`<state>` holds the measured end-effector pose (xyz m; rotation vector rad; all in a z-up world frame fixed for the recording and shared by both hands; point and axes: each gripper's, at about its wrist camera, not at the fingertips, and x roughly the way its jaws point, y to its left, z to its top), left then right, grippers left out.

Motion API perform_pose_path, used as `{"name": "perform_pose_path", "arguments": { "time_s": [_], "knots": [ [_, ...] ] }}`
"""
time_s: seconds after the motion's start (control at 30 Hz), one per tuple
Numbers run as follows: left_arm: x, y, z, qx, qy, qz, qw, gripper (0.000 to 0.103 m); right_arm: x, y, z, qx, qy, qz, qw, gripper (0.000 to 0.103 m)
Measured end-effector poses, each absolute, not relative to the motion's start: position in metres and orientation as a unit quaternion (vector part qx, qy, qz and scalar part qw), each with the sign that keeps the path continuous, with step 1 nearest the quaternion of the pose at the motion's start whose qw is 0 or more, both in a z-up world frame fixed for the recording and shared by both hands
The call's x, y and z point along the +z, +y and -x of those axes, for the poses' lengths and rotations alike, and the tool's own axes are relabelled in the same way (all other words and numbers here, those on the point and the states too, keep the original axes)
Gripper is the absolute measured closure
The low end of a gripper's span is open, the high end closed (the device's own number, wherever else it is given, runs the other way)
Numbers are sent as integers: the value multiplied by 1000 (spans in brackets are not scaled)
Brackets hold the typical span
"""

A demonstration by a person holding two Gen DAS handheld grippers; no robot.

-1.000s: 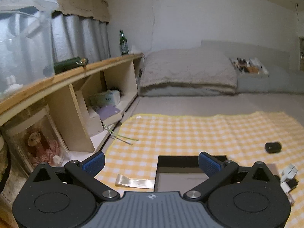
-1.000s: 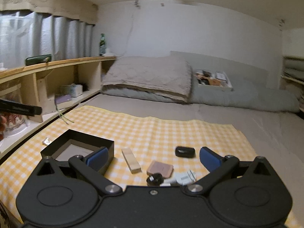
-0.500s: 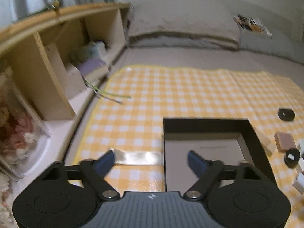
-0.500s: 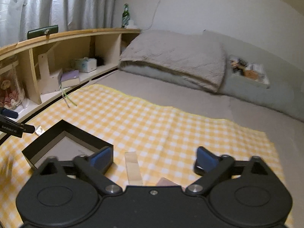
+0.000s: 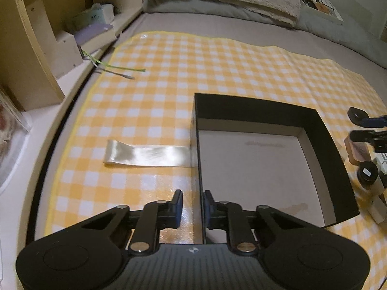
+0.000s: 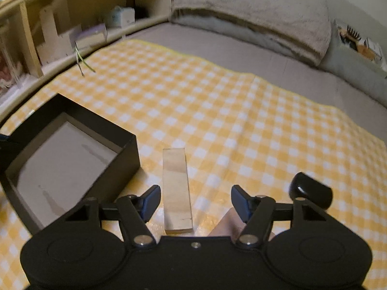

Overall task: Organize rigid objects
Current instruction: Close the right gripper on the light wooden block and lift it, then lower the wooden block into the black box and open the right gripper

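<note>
Shelving of pale wood (image 5: pixel 36 55) at far left, beside a bed spread with a yellow-and-white checked mat (image 5: pixel 169 84). On the mat, right of the shelving, a shiny cream ribbon strip (image 5: pixel 145 155) lying flat, its right end touching the outside of a black open-topped cardboard box (image 5: pixel 324 145) with a bare grey floor.

Astride the box's left wall, near its front corner: left gripper (image 5: pixel 193 207), jaws just drawn almost together and closed on that thin wall, one pad outside over the mat, the other inside over the grey floor.

Right of the box, in the right wrist view, a pale rectangular wooden block (image 6: pixel 175 181) lying flat on the mat, lengthwise away from the camera, just beside the box's near corner but apart from it. Over the block's near end: right gripper (image 6: pixel 196 200), jaws about half spread after closing in just now, block between them, neither pad touching it. Under the right-hand finger, a pink flat piece (image 6: pixel 225 224), mostly hidden. Further right, a glossy black oval case (image 6: pixel 310 191) resting on the mat. Beyond the mat, a grey folded quilt (image 6: pixel 254 12) on the bed.
</note>
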<state>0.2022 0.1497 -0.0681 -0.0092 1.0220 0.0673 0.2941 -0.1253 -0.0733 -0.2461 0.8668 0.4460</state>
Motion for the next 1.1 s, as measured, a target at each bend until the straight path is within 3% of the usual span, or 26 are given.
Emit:
{"name": "perform_pose_path", "arguments": {
  "time_s": [0.07,0.47,0.57,0.63,0.8,1.1],
  "knots": [
    [-70,149,-205,27,494,8,869,96,-80,-120,-302,211,424,118,873,38],
    [-72,146,-212,26,503,2,864,97,-118,-86,-339,198,485,124,843,41],
    [-72,147,-212,26,502,5,864,97,-127,-81,-341,191,504,132,832,53],
    [-72,148,-211,27,503,6,864,97,-127,-81,-340,192,515,121,827,68],
    [-73,146,-211,30,507,3,861,96,-107,-84,-330,162,508,103,840,69],
    [-70,148,-209,35,506,14,862,96,-31,-93,-299,162,468,-71,866,69]
  ]
}}
